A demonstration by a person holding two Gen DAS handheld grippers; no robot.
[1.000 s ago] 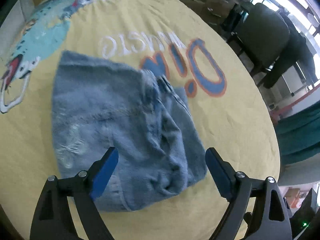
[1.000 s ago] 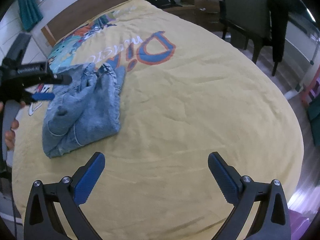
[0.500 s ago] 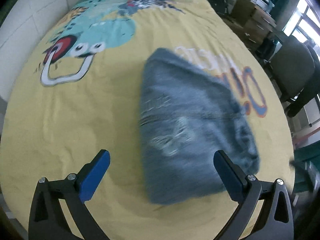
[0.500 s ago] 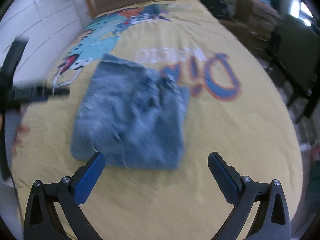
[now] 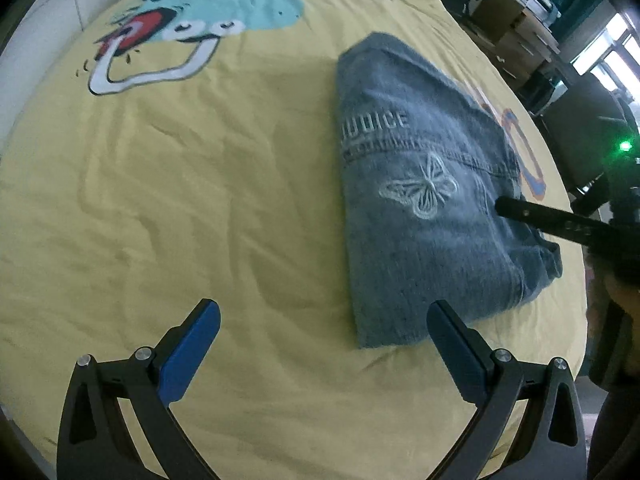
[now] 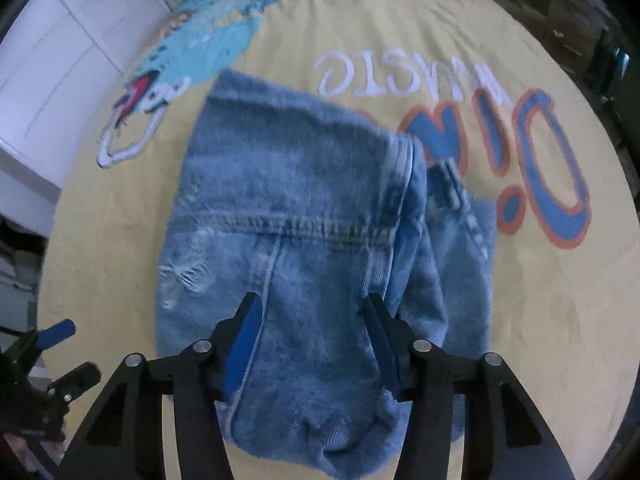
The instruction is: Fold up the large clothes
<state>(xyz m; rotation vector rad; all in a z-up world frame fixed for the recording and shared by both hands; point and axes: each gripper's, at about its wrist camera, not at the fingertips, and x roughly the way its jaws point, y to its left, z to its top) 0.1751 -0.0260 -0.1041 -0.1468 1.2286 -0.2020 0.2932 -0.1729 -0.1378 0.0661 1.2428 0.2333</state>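
Note:
A folded blue denim garment (image 5: 416,184) with a white butterfly and lettering lies on the yellow printed bedspread (image 5: 200,200). It fills the middle of the right wrist view (image 6: 312,216). My left gripper (image 5: 324,344) is open and empty, above the bedspread just left of the garment's near corner. My right gripper (image 6: 312,340) is partly open, its fingers (image 6: 244,336) straddling the garment's near part with nothing pinched. The right gripper also shows in the left wrist view (image 5: 560,224), over the garment's right edge.
A wooden headboard and white wall lie beyond the far end of the bed. Cardboard boxes (image 5: 516,12), a dark chair (image 5: 580,128) and a window stand to the right. The left gripper shows at the right wrist view's lower left (image 6: 44,364).
My right gripper has come in over the denim and narrowed its opening. My left gripper has swung off the garment to its left side and stays open.

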